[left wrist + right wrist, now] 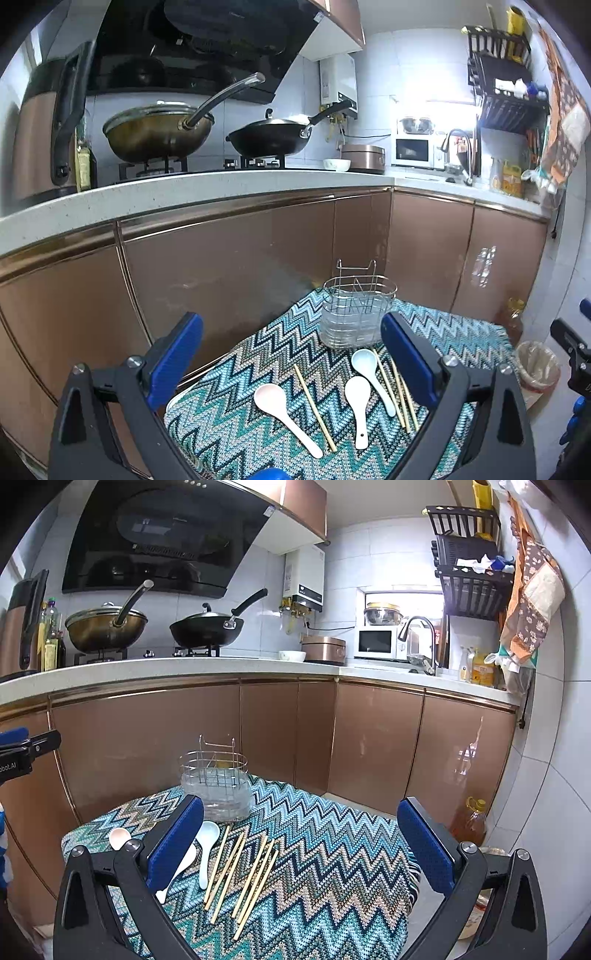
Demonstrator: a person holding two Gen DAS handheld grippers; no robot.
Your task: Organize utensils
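A wire utensil holder [356,314] with a clear base stands empty at the far side of a zigzag-patterned cloth [229,417]; it also shows in the right wrist view [216,786]. In front of it lie a pink spoon [275,402], a white spoon [358,397], a pale blue spoon [369,369] and several bamboo chopsticks [316,406]. The right wrist view shows the chopsticks [243,875] beside the pale blue spoon [207,845]. My left gripper [291,354] is open and empty above the spoons. My right gripper [301,842] is open and empty above the cloth.
Brown cabinet doors [240,258] stand just behind the cloth-covered surface. The counter above carries two woks [159,129], a rice cooker and a microwave [417,151]. An oil bottle [471,819] and a lined bin [537,365] stand on the floor at the right.
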